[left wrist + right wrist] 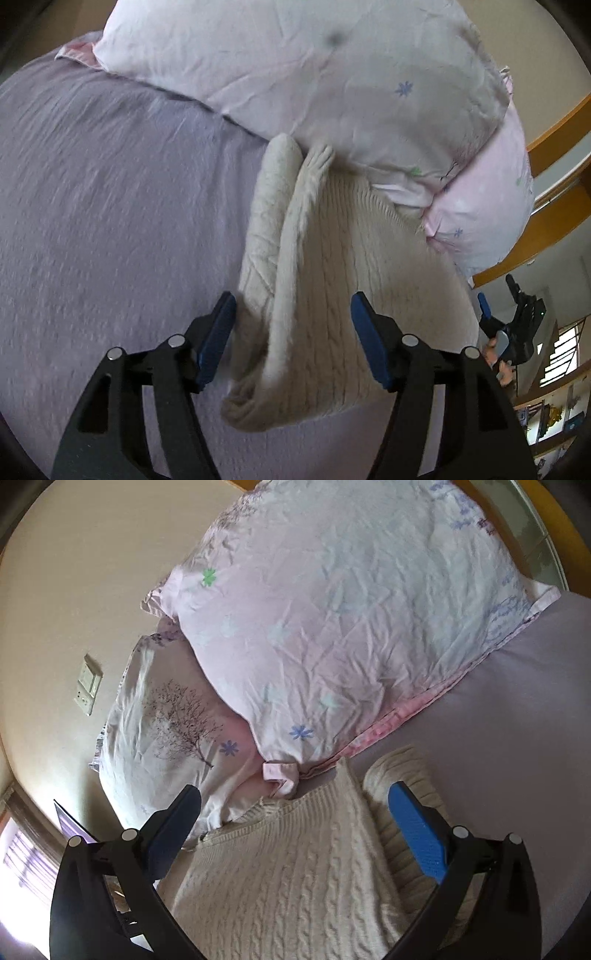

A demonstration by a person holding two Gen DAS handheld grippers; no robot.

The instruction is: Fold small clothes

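Observation:
A cream cable-knit sweater (332,280) lies on the lilac bedsheet (110,221), its sleeves folded alongside the body and reaching toward the pillows. My left gripper (293,332) is open just above the sweater's near edge, its blue pads (218,332) spread to either side of the folded sleeve. In the right wrist view the same sweater (295,867) fills the lower middle. My right gripper (295,823) is open over it, holding nothing. The right gripper also shows in the left wrist view (517,325), beyond the sweater's right edge.
Two pale pink floral pillows (351,609) lie stacked at the head of the bed, touching the sweater's top. A wooden bed frame (554,221) runs at the right. A cream wall with a switch plate (88,685) stands behind the pillows.

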